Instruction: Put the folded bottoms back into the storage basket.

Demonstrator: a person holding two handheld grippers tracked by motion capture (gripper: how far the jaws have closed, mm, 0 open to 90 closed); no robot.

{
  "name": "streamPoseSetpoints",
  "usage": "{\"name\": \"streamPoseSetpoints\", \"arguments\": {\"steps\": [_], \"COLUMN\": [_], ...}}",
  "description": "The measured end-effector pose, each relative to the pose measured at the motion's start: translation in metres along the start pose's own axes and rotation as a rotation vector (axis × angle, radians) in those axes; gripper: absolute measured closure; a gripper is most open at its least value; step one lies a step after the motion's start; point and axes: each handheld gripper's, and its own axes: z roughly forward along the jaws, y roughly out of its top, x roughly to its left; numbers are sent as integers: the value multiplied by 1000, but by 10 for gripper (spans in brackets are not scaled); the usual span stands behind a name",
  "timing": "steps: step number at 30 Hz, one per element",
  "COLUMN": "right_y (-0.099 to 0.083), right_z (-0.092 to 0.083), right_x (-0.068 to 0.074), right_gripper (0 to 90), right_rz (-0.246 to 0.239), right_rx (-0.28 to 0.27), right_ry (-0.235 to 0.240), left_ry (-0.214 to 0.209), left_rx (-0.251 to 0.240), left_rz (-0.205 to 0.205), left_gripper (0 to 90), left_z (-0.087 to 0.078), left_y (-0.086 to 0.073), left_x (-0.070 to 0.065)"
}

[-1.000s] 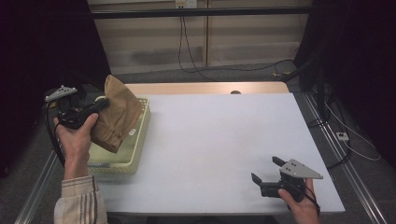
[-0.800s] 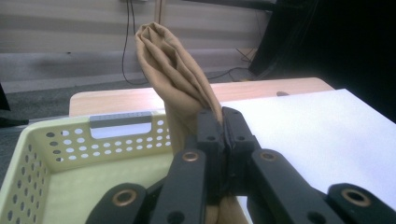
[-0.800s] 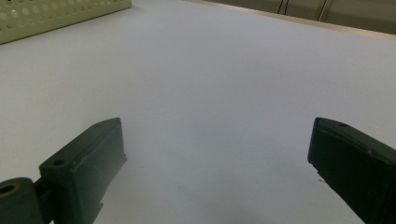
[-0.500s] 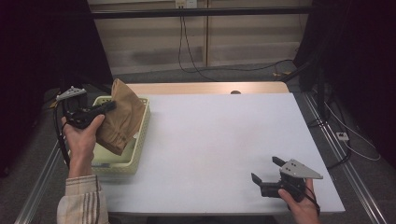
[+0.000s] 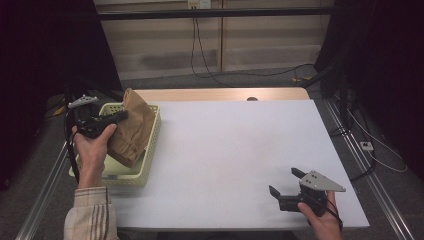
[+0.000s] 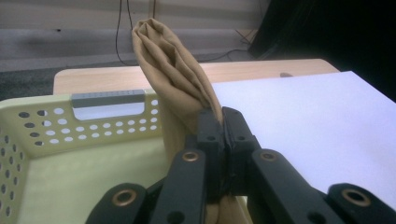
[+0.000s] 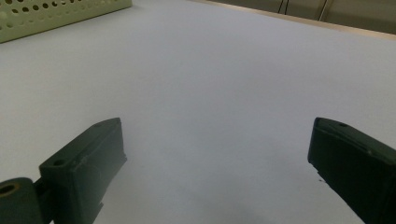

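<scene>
At the left, the left gripper [image 5: 116, 118] had its jaws clamped on a fold of the tan cloth [image 5: 132, 127], which hung bunched into the pale yellow basket [image 5: 150, 145]. It looked soft, light and limp, best pinched at a thick gathered edge. Well apart at the right, the right gripper [image 5: 283, 182] rested on the white counter [image 5: 235, 150], jaws wide and empty.

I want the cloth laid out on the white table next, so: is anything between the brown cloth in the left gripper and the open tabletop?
Only the basket: its right wall stands between the brown cloth, pinched by the left gripper, and the white table. Past that wall nothing lies on the tabletop; the right gripper waits open near the front right corner.
</scene>
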Motion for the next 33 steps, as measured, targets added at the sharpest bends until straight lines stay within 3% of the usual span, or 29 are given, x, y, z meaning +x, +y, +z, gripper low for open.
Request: {"name": "streamPoseSetpoints", "arguments": {"steps": [10,33], "right_y": [0,0], "right_z": [0,0], "right_x": [0,0], "right_gripper": [40,40], "right_rz": [-1,-5], "right_rx": [-1,1], "right_ry": [0,-1], "left_ry": [-19,22], "left_rx": [55,110], "left_rz": [20,-40], "left_gripper": [872,871], "left_z": [17,11], "left_y": [-4,-15], "left_x": [-5,21]}}
